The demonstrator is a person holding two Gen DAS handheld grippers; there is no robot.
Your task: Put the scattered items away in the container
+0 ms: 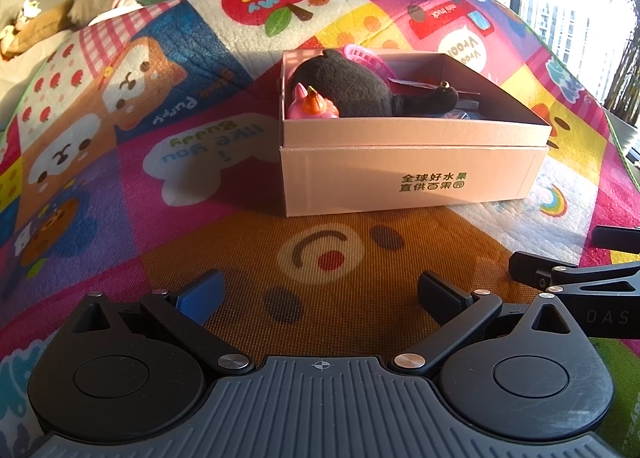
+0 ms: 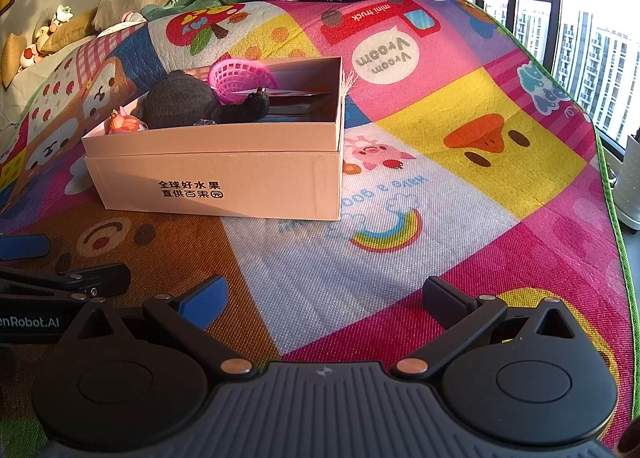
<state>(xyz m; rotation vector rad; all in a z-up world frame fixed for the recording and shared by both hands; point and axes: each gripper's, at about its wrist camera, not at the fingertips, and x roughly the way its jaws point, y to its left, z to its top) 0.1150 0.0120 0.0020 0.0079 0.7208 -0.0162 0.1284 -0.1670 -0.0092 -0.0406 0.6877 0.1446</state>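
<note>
A pale cardboard box (image 1: 412,182) with printed Chinese characters stands on the colourful play mat; it also shows in the right wrist view (image 2: 216,186). Inside lie a black plush toy (image 1: 352,86) (image 2: 188,102), a pink and orange toy (image 1: 312,104) (image 2: 124,124), a pink plastic basket (image 1: 362,56) (image 2: 240,78) and flat dark items (image 2: 296,106). My left gripper (image 1: 320,296) is open and empty, low over the mat in front of the box. My right gripper (image 2: 324,300) is open and empty, to the right of the left one.
The play mat (image 2: 460,162) covers a raised surface whose right edge drops off by a window. Pillows, green cloth and soft toys (image 2: 120,6) lie at the far left. The other gripper's fingers show at the right edge (image 1: 580,278) and at the left edge (image 2: 68,282).
</note>
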